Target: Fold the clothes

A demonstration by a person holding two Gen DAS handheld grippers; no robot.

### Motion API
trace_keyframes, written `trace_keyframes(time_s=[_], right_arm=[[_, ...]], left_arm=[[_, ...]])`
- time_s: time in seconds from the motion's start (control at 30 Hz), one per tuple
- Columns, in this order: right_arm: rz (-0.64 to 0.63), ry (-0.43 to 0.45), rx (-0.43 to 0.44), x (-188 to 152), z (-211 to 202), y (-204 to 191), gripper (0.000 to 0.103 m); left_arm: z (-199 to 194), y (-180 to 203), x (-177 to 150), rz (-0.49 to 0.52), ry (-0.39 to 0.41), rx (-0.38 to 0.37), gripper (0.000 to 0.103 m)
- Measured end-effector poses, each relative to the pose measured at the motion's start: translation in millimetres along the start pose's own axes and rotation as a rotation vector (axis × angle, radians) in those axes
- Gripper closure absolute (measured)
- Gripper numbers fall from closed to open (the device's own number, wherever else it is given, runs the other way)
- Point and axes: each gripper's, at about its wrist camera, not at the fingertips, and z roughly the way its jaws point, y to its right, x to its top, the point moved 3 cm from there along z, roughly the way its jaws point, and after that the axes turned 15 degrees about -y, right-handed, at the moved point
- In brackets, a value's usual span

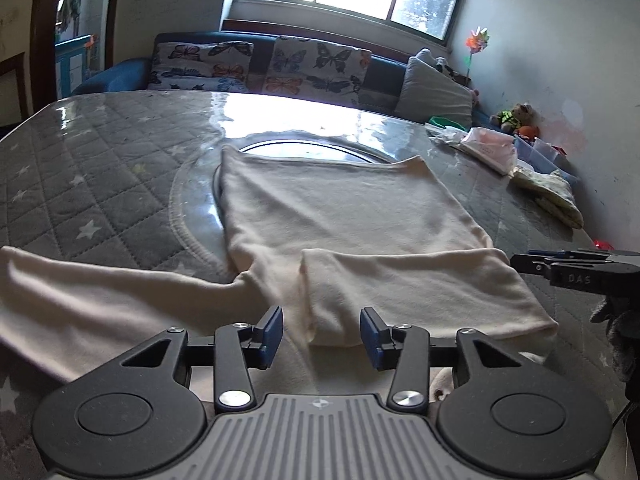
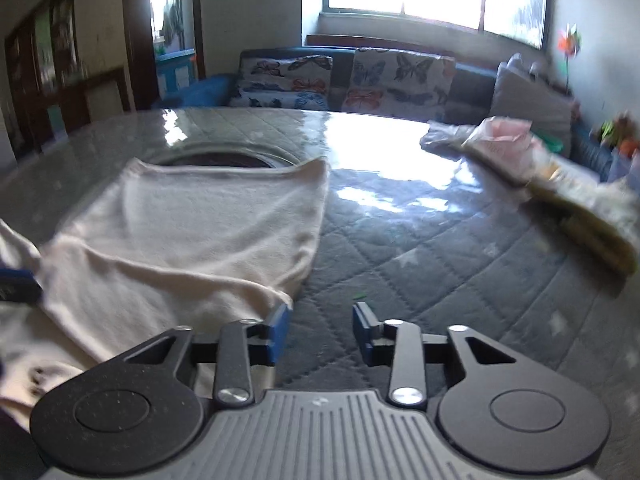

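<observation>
A cream long-sleeved shirt (image 1: pixel 340 216) lies flat on the grey quilted table (image 1: pixel 100 168). Its right sleeve (image 1: pixel 420 288) is folded across the body; its left sleeve (image 1: pixel 80 292) stretches out to the left. My left gripper (image 1: pixel 321 334) is open, low over the folded sleeve's cuff end, holding nothing. My right gripper (image 2: pixel 321 330) is open and empty, just off the shirt's (image 2: pixel 192 232) right edge over the bare quilted cover (image 2: pixel 440 264). The right gripper also shows at the right edge of the left wrist view (image 1: pixel 560 268).
Folded clothes (image 2: pixel 532 160) are stacked at the table's far right, also in the left wrist view (image 1: pixel 492 148). A round glass-covered opening (image 1: pixel 312 148) sits mid-table under the shirt's hem. A sofa with butterfly cushions (image 1: pixel 280 64) stands behind the table.
</observation>
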Motion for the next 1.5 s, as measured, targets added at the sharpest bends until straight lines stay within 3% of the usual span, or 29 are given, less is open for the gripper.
trace_keyframes(time_s=[0.1, 0.17, 0.37, 0.6, 0.7, 0.8, 1.03, 1.37, 1.43, 1.5], right_arm=[[0.048, -0.012, 0.107, 1.1, 5.4, 2.3, 0.076], [0.061, -0.013, 0.132, 1.0, 8.3, 1.4, 0.077], [0.097, -0.003, 0.198, -1.3, 12.2, 1.1, 0.092], [0.073, 0.072, 0.140, -2.8, -3.2, -2.2, 0.099], [0.061, 0.061, 0.106, -3.7, -2.7, -0.9, 0.100], [0.038, 0.024, 0.107, -5.8, 3.7, -0.1, 0.099], [-0.114, 0.087, 0.103, 2.7, -10.9, -18.6, 0.087], [-0.237, 0.043, 0.085, 9.9, 7.9, -22.5, 0.085], [-0.261, 0.036, 0.082, 10.5, 8.7, -22.5, 0.076], [-0.281, 0.028, 0.077, 9.7, 11.7, -23.1, 0.076]], left_arm=[[-1.2, -6.4, -3.4, -0.024, -0.002, 0.005, 0.055], [0.0, -8.1, -5.3, -0.024, -0.009, 0.010, 0.054], [0.6, -7.6, -10.1, -0.012, -0.012, 0.021, 0.051], [2.0, -3.1, -11.2, 0.010, -0.013, 0.042, 0.050], [3.3, -2.7, -12.5, 0.022, -0.011, 0.051, 0.050], [4.1, -2.0, -13.3, 0.031, -0.009, 0.057, 0.049], [4.3, -1.7, -13.5, 0.033, -0.010, 0.057, 0.047], [4.2, -0.7, -14.4, 0.046, -0.008, 0.056, 0.044], [4.7, 0.8, -14.8, 0.052, -0.006, 0.060, 0.043], [5.0, 1.9, -15.0, 0.055, -0.006, 0.064, 0.042]])
